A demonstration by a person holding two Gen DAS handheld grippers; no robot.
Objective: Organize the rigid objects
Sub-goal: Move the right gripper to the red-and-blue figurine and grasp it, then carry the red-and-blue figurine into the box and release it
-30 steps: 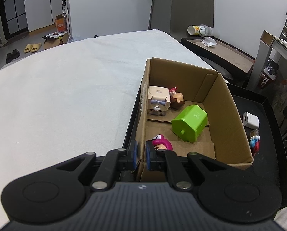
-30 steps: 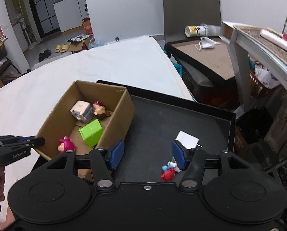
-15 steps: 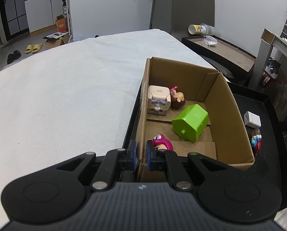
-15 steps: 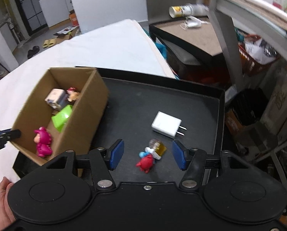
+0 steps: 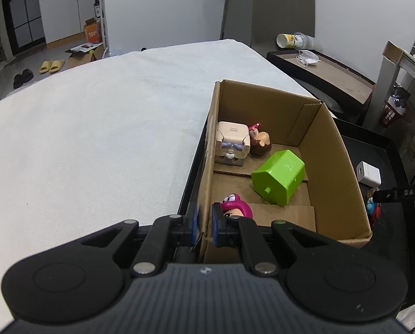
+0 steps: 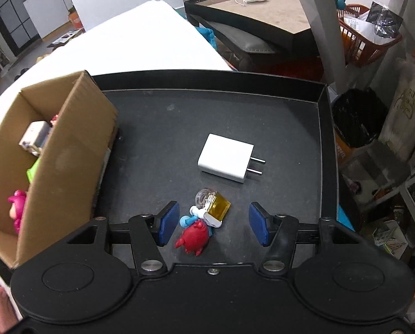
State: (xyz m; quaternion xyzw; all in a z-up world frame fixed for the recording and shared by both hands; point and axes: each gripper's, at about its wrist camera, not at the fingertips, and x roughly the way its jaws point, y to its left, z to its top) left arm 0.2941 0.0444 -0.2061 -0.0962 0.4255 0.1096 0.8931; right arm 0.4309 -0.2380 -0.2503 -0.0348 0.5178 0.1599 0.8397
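Observation:
My left gripper is shut on the near left wall of a cardboard box that stands in a black tray. The box holds a green house-shaped block, a pink figure, a cream cube toy and a brown figure. My right gripper is open low over the tray, its pads on either side of a red-and-blue figure with a yellow-and-clear piece. A white charger lies just beyond.
The tray sits at the right edge of a white-clothed table. Beyond the tray's right rim are a table leg, a red basket and floor clutter. A dark side table stands behind.
My right gripper has come down and forward over the tray, so the red-and-blue figure now lies between its open pads. My left gripper has stayed on the box wall.

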